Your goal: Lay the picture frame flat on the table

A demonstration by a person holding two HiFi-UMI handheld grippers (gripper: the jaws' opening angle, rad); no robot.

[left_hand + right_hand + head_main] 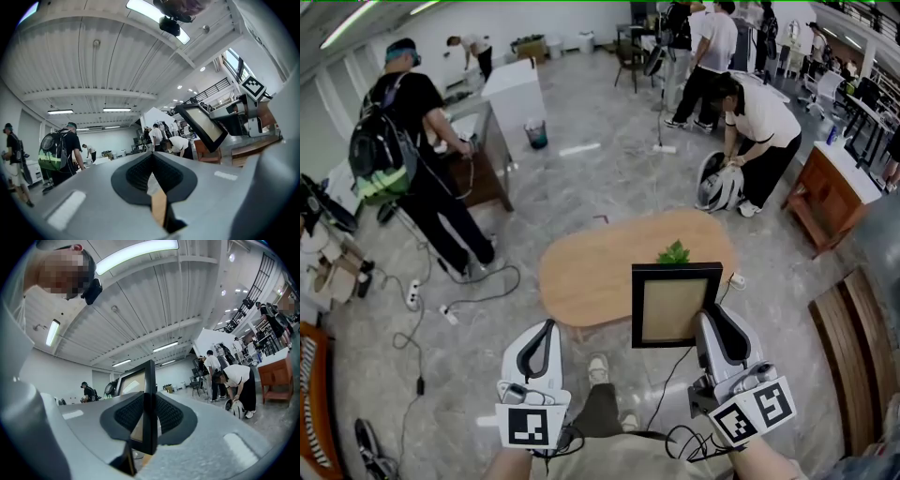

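Note:
A black picture frame (675, 305) with a tan inset is held upright in the air, over the near right end of the oval wooden table (591, 277). My right gripper (707, 323) is shut on the frame's lower right edge. In the right gripper view the frame's edge (149, 394) runs between the dark pads (174, 416). My left gripper (546, 330) hangs to the left below the table edge, shut with nothing in it. The left gripper view shows its pads (140, 173) meeting, with the frame (204, 125) tilted off to the right.
A small green plant (674, 253) stands on the table behind the frame. A person with a backpack (412, 141) stands at the left, another (761, 127) bends over at the back right. Cables and a power strip (448, 313) lie on the floor; a wooden bench (853, 347) is at the right.

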